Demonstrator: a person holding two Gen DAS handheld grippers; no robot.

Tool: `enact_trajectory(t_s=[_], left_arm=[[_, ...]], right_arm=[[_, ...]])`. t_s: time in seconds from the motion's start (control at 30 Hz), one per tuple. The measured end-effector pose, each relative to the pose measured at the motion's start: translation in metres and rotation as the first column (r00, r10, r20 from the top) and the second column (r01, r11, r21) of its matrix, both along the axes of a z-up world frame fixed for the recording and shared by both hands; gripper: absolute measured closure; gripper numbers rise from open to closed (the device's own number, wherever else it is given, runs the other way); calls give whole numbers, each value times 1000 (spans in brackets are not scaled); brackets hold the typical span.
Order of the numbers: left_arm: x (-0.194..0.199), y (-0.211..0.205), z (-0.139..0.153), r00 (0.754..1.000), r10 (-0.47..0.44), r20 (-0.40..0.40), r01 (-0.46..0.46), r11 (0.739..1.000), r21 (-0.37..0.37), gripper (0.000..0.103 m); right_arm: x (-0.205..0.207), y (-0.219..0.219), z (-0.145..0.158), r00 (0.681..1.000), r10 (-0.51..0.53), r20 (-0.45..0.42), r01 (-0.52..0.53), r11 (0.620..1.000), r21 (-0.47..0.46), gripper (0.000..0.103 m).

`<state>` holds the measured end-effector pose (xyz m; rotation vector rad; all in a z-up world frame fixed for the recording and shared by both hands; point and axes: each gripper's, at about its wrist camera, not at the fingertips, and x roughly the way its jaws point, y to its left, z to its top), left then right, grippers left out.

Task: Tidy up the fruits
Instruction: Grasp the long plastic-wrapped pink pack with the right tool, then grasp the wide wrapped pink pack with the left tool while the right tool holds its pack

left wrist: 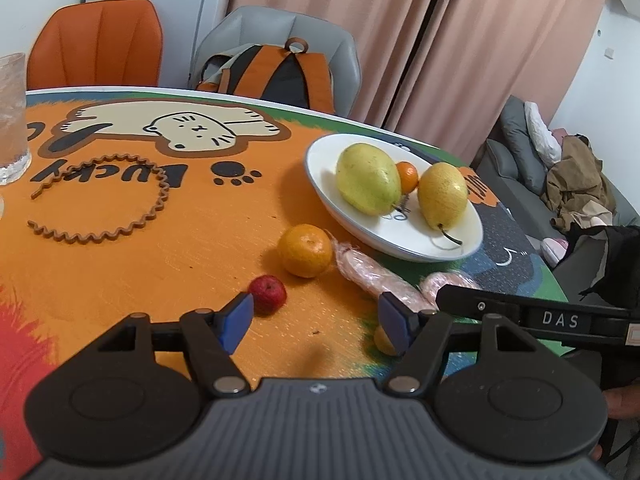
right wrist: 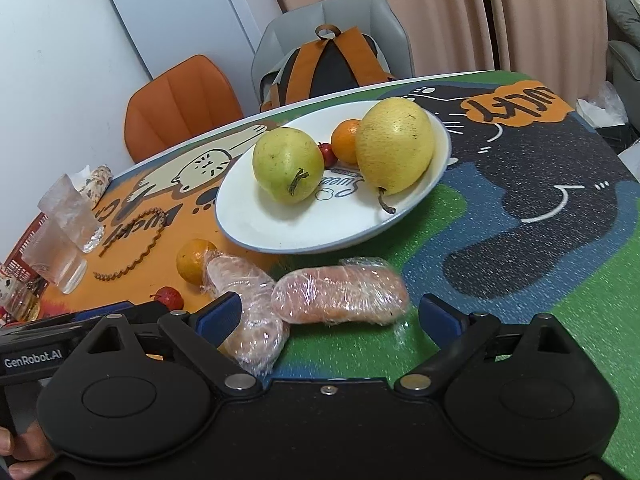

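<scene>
A white plate (left wrist: 320, 160) (right wrist: 248, 216) holds two yellow-green pears (left wrist: 368, 178) (right wrist: 394, 146), a small orange (left wrist: 408, 176) (right wrist: 346, 140) and, in the right wrist view, a small red fruit (right wrist: 328, 152). On the table lie a loose orange (left wrist: 306, 250) (right wrist: 194, 260), a small red fruit (left wrist: 268, 294) (right wrist: 170, 296) and two plastic-wrapped pieces (left wrist: 372, 274) (right wrist: 340, 296). My left gripper (left wrist: 316, 322) is open and empty, just short of the red fruit. My right gripper (right wrist: 332, 318) is open, its fingers either side of the wrapped pieces.
A brown zigzag ring (left wrist: 100, 196) and a glass (left wrist: 12, 120) stand on the left of the cat-print tablecloth. A small yellow fruit (left wrist: 382, 340) lies by my left gripper's right finger. Behind the table are an orange chair (left wrist: 96, 44) and a grey chair with a backpack (left wrist: 276, 72).
</scene>
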<state>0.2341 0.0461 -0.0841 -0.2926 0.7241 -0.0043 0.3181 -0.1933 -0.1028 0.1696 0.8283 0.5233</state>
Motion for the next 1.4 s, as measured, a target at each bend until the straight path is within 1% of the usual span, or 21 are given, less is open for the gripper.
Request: enact_trajectory(t_s=[0.23,0.43,0.5,0.53,0.6,0.63,0.7,1.0,1.2,1.4], left_arm=[[7,8,-2,1000,9,-6,-9,1000,-1,35],[13,10,-6,1000,9,-12,-9,1000,3,35],[14,8,-6,1000,0,-2,1,1000,15,35],[14,7,-5,1000,-9,4,9,1000,21,35],[15,5,-5,1000,-16,10,16,1000,20,35],[15,5,-5,1000,-19,12,18,1000,18,35],[18,3,-5,1000,-28,13,27,999,28,35],[25,-10,0,993,-108,44,105,992,64,34],[28,-27,1,981,-185,50,180,978,101,31],[22,-42,-1,969,-243,34,236,961,143,31]], right_arm=[[8,8,-6,1000,2,-7,-2,1000,-20,7],[11,10,-7,1000,8,14,-8,1000,-30,7],[11,10,-7,1000,9,23,-8,999,-38,12],[10,10,-7,1000,12,28,-11,999,-41,17],[8,10,-6,999,15,31,-13,999,-46,22],[8,10,-5,999,15,35,-13,999,-52,27],[7,8,-5,999,17,38,-15,999,-49,29],[2,-2,-3,999,-16,43,18,999,-47,31],[1,-21,-1,997,-61,46,63,997,-39,31],[0,-37,-1,994,-97,40,99,995,-30,31]])
